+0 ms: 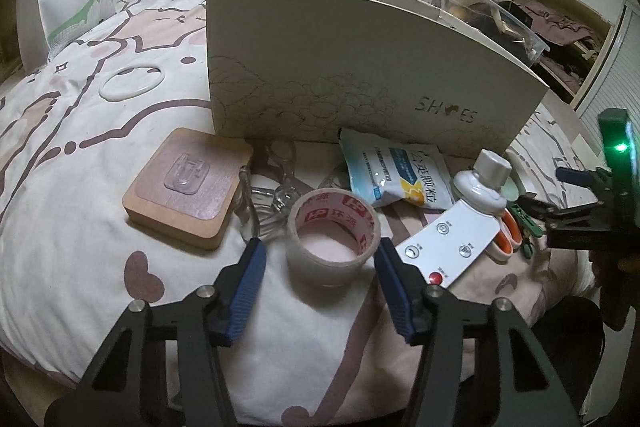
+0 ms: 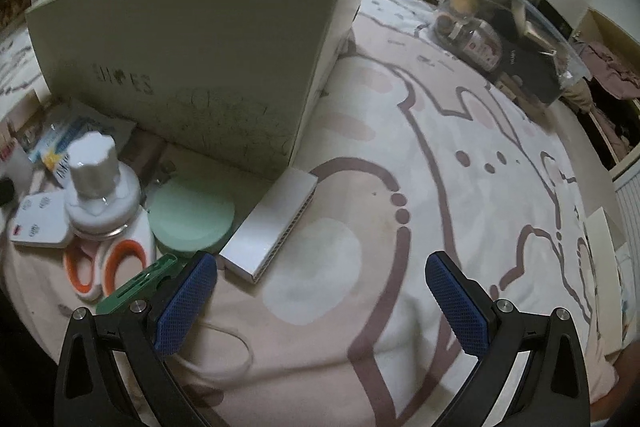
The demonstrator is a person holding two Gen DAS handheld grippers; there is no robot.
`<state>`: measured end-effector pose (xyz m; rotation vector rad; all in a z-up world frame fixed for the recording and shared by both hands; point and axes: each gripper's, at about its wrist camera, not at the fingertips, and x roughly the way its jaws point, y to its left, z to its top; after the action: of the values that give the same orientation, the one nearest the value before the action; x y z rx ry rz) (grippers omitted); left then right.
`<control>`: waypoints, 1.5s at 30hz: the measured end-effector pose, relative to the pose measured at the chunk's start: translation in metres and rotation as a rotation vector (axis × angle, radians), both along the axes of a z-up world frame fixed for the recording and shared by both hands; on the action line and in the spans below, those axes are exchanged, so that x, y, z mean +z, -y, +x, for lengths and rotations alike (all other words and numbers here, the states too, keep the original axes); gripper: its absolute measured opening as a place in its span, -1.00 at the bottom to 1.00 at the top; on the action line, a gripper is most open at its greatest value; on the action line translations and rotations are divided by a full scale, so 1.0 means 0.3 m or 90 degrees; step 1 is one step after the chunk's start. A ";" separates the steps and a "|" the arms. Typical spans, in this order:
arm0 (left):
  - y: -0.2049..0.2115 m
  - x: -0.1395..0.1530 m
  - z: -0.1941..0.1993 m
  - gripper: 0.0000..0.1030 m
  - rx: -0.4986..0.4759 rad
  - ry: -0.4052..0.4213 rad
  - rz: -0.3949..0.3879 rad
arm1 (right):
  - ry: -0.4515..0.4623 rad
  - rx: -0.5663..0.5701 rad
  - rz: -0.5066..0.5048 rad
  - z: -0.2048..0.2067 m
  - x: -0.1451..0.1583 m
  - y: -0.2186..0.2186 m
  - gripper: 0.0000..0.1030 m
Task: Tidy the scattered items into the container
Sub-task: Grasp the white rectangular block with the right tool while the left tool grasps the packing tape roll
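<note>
Straddling glossy round tape roll (image 1: pixel 333 235): left gripper (image 1: pixel 320 259), ribbed blue fingers spread; right gripper (image 2: pixel 320 277) spread over soft quilt (image 2: pixel 440 155).

Both wrist views closely face the shoebox (image 1: pixel 360 67).

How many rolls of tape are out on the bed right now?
1. The tape roll stands on the bedspread between the open fingers of the left gripper, in front of the shoe box. More could be hidden inside the box.
</note>
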<state>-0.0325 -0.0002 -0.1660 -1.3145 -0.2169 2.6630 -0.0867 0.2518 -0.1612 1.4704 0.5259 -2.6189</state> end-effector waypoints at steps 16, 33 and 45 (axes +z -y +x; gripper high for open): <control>0.018 0.020 0.062 -0.14 -0.002 -0.007 -0.025 | -0.020 -0.101 0.039 -0.083 0.008 -0.191 1.00; 0.004 0.003 0.044 0.04 0.008 -0.008 -0.049 | -0.019 -0.087 -0.116 -0.088 0.073 -0.184 1.00; -0.005 -0.006 0.022 0.05 0.011 -0.013 -0.042 | 0.011 -0.108 -0.159 -0.138 0.000 -0.114 1.00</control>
<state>-0.0258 0.0014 -0.1678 -1.3095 -0.1404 2.7185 -0.1282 0.2861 -0.1613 1.5143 0.0696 -2.6732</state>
